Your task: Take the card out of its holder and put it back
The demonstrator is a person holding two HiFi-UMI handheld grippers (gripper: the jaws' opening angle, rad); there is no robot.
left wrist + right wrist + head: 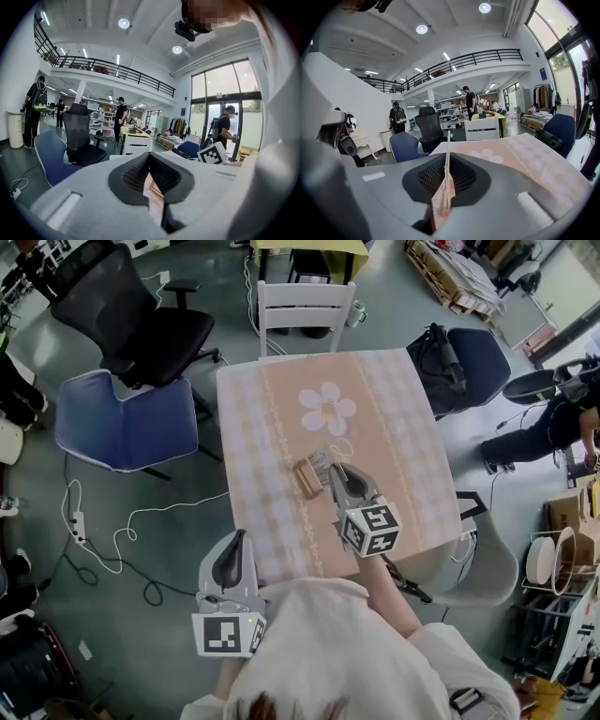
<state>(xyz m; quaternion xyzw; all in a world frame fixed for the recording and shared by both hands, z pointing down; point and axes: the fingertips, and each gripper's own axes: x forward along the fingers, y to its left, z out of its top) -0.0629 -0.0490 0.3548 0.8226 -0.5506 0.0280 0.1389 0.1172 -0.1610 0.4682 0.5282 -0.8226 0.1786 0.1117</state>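
A small wooden card holder (306,477) stands near the middle of the table (262,427), which has a pink checked cloth with a flower print. My right gripper (336,471) hovers just right of the holder. It is shut on a thin pale card (440,201), which shows edge-on and upright between the dark pads (461,176) in the right gripper view. My left gripper (239,538) hangs off the table's near left edge, away from the holder. Its jaws meet at the tip (149,155) with nothing between them.
A white chair (302,306) stands at the table's far side. A blue chair (127,418) and a black office chair (131,315) are to the left, a dark blue chair (473,357) to the right. Cables (103,540) lie on the floor at left. People stand far off.
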